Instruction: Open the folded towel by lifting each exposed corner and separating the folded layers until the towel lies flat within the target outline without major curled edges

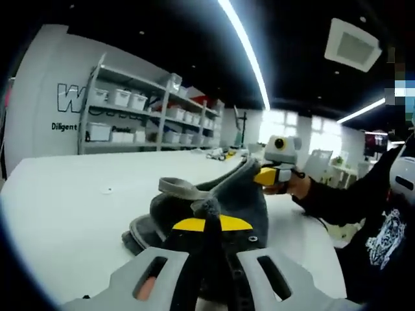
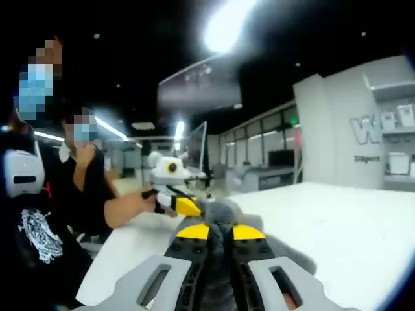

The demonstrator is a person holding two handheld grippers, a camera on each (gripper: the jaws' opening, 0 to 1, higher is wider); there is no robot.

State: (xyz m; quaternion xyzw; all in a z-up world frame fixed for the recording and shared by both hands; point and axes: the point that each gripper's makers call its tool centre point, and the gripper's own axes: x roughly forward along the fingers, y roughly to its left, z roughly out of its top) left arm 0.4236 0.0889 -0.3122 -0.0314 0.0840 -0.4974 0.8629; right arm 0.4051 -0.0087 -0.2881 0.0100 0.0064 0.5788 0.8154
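In the left gripper view, a fold of the grey towel (image 1: 214, 204) is pinched between the yellow-tipped jaws of the left gripper (image 1: 212, 223), pressed together on the cloth. The towel is held bunched above the white table (image 1: 78, 194), its far end clamped by the right gripper (image 1: 275, 175). In the right gripper view, the right gripper (image 2: 219, 230) is likewise closed on the towel (image 2: 220, 210), with the left gripper (image 2: 185, 206) gripping the opposite end.
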